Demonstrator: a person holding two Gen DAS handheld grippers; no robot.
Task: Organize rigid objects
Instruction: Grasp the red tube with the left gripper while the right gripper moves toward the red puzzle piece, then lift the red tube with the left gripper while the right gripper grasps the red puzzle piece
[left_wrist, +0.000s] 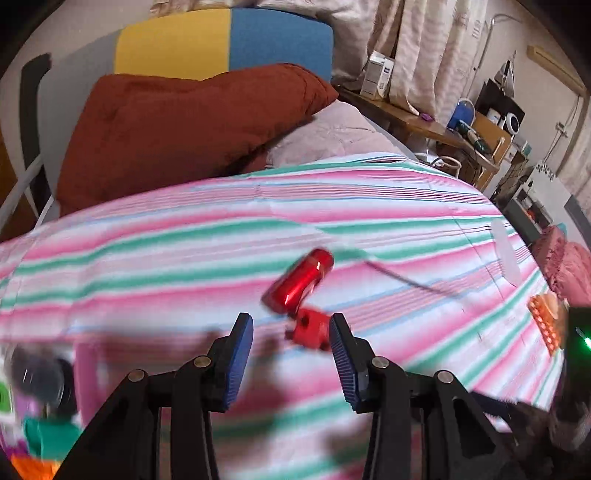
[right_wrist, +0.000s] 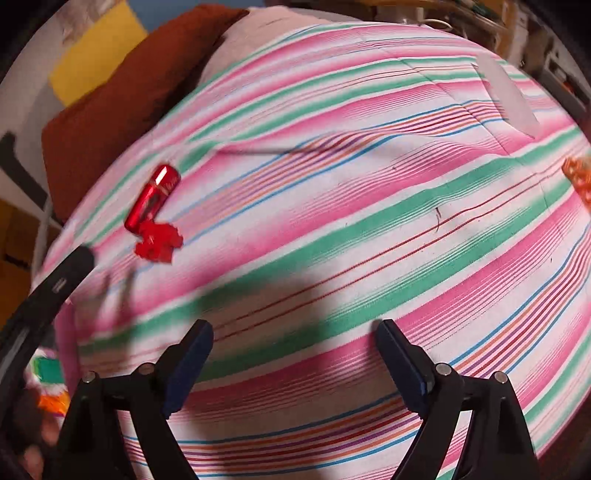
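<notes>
On the bed's pink, green and white striped sheet (right_wrist: 332, 206), a glossy red metal cylinder (left_wrist: 298, 282) touches a small red plastic block (left_wrist: 309, 328) just ahead of the half-open, empty left claw (left_wrist: 291, 332), while the right claw (right_wrist: 294, 338) gapes wide, empty.

Both claws (left_wrist: 291, 336) (right_wrist: 295, 341) agape, empty.

A striped pink, green and white bedspread (left_wrist: 221, 229) is covering the bed. A rust-brown pillow (left_wrist: 177, 129) is leaning against a yellow and blue headboard (left_wrist: 221, 40). Pale patterned curtains (left_wrist: 424, 48) are hanging behind a cluttered wooden shelf (left_wrist: 417, 122) running along the wall.
</notes>
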